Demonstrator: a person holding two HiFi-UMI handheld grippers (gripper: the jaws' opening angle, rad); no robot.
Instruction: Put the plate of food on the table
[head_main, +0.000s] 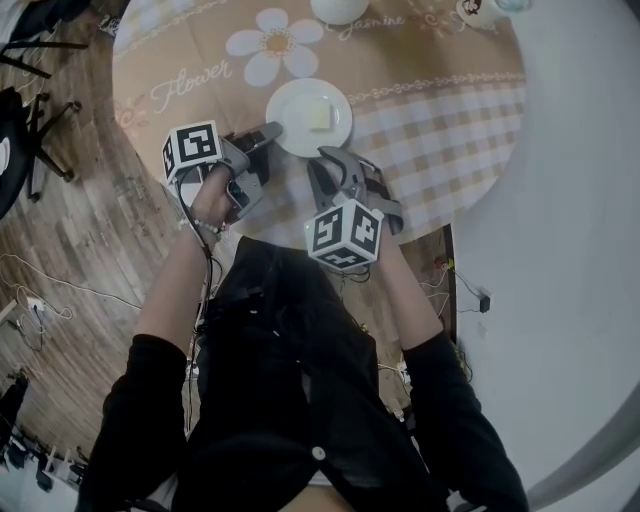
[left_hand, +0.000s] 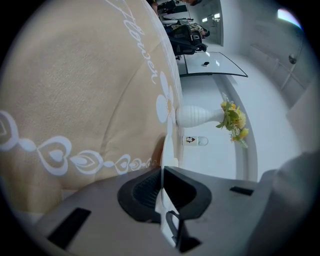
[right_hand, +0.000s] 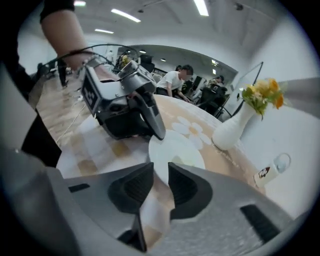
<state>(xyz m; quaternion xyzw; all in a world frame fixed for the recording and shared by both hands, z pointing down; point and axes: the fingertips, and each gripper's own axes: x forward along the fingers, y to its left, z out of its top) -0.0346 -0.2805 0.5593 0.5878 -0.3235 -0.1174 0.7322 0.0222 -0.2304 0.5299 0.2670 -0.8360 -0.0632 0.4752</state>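
Observation:
A white plate (head_main: 296, 120) with a pale square piece of food (head_main: 320, 115) sits low over the flower-print tablecloth of the round table (head_main: 440, 130), near its front edge. My left gripper (head_main: 268, 132) is rolled on its side and shut on the plate's left rim; in the left gripper view the rim (left_hand: 163, 172) shows edge-on as a thin white line between the pads of that gripper (left_hand: 162, 187). My right gripper (head_main: 335, 160) hovers at the plate's near edge. Its jaws (right_hand: 161, 182) stand slightly apart, framing the plate (right_hand: 175, 150) without gripping it.
A white vase with yellow flowers (right_hand: 235, 127) stands beyond the plate, and a small cup (right_hand: 265, 172) stands to its right. The table's front edge (head_main: 285, 235) is just behind the grippers. Wooden floor with cables (head_main: 60, 280) lies to the left.

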